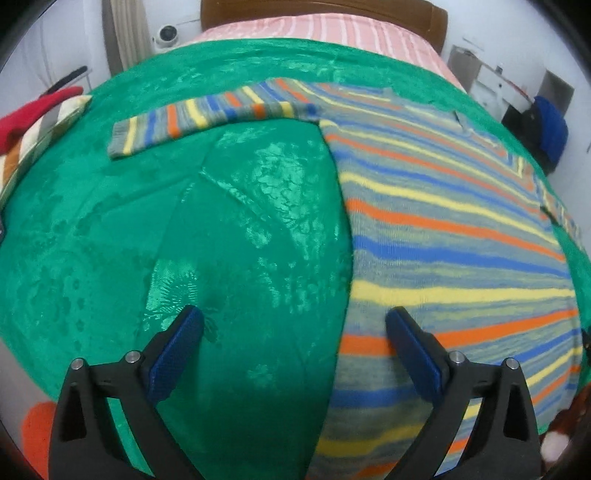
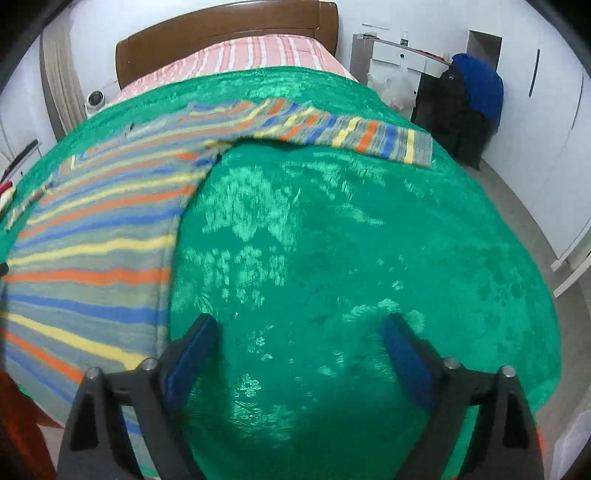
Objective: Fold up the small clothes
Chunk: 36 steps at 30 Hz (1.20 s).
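A small striped sweater [image 1: 443, 229] in grey, blue, orange and yellow lies flat on a green blanket [image 1: 184, 240] over a bed. Its left sleeve [image 1: 207, 114] stretches out to the left in the left wrist view. Its right sleeve [image 2: 351, 136] stretches out to the right in the right wrist view, where the body [image 2: 96, 251] fills the left side. My left gripper [image 1: 293, 325] is open and empty above the sweater's left edge near the hem. My right gripper [image 2: 299, 332] is open and empty over the blanket [image 2: 351, 258], just right of the sweater's right edge.
A pink striped mattress [image 2: 258, 51] and brown headboard [image 2: 221, 29] lie beyond the blanket. A red item [image 1: 33, 114] and striped cloth sit at far left. A white desk [image 2: 399, 55] and a chair with blue and black clothes [image 2: 472, 96] stand at right.
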### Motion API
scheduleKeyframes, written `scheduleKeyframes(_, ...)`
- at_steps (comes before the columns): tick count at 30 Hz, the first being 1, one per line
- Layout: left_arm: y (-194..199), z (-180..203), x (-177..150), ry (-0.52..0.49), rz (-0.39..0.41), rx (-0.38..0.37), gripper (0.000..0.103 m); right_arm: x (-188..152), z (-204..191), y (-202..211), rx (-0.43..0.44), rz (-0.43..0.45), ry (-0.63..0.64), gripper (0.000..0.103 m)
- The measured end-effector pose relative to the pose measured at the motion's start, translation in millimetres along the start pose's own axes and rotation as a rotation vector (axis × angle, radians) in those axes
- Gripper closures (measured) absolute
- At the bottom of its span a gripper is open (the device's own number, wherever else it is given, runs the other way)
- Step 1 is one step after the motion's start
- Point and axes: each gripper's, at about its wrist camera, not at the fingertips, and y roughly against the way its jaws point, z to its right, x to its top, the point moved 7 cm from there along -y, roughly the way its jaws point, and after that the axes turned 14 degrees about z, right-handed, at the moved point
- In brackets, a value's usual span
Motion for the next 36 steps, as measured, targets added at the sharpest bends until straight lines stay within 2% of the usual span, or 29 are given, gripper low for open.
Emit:
scheduleKeyframes(2, 0, 1, -2, -0.013, 0.008, 0.001, 0.0, -1, -3, -2, 0.001, 0.005, 0.005, 0.002)
scheduleKeyframes(4, 0, 0, -4, -0.012, 0.014, 0.001, 0.0, -3, -5, -7, 0.0, -0.001, 0.003, 0.0)
scheduleKeyframes(19, -1, 3, -6, -0.039, 0.046, 0.052, 0.0, -6, -3, -11, 0.012, 0.017, -0.015, 0.0)
scheduleKeyframes(36, -1, 3, -8, -0.047, 0.069, 0.039, 0.0, -5, -5, -11, 0.0, 0.024, -0.008, 0.0)
